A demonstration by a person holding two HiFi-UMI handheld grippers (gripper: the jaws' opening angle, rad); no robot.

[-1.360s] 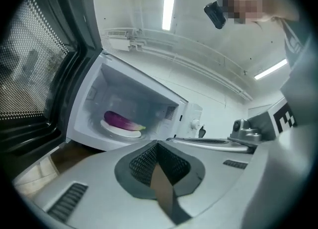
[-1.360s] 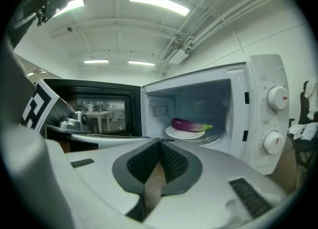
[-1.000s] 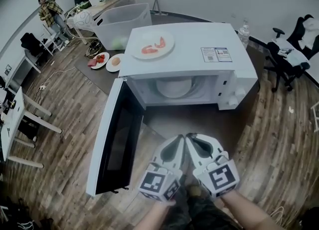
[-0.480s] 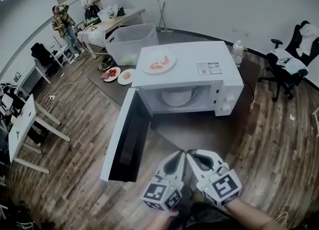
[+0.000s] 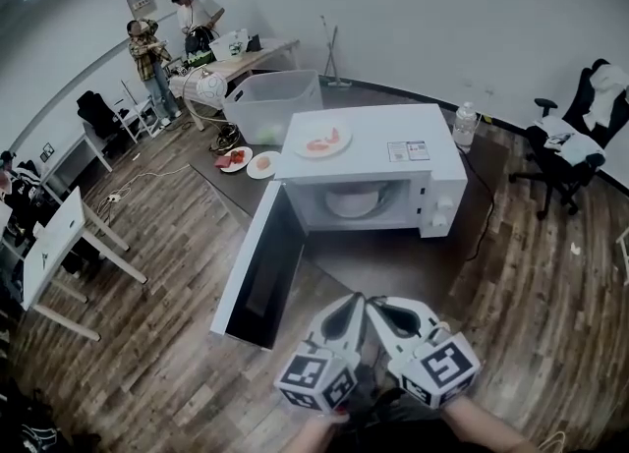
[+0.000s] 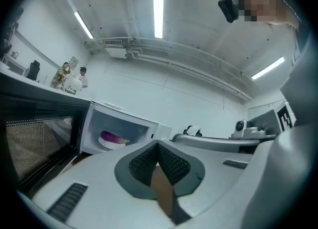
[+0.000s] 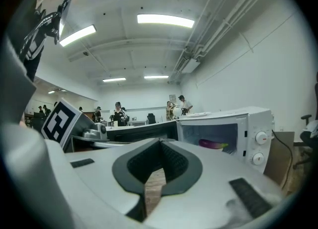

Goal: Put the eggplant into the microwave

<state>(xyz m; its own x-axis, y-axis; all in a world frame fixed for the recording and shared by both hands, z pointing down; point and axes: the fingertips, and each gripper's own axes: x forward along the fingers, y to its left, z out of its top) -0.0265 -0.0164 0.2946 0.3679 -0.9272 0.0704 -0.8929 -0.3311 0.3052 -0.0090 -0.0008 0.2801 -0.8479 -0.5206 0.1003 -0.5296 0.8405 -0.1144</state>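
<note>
Fingers (image 6: 144, 161) of the left gripper (image 6: 157, 143) are pressed together with nothing between them, and those of the right gripper (image 7: 160, 141) are shut and empty in the same way. The eggplant (image 7: 212, 144) lies inside the microwave (image 5: 393, 141), on a white plate (image 6: 107, 144) in the middle of the cavity. So I judge that the placing step is done. What is left, if anything, is the door (image 5: 260, 269), which stands wide open on the left side.

Closing it would call for a push on its outer face near the free edge, swinging it around the hinge. The left gripper is on that side, and shut fingers would serve well as a blunt pusher (no grasp is needed). Both grippers are well apart from the microwave, so a reach forward comes first.

The eggplant is long, slightly curved and glossy purple, with a pale green stem end. The plate is round and smooth. The microwave is a smooth white box with two round knobs (image 7: 261, 136) at its right. Its door has a dark window with a fine metal mesh. The finger pads are dark and ribbed, set in grey shells. The bench (image 5: 393, 259) is dark and matt.
</note>
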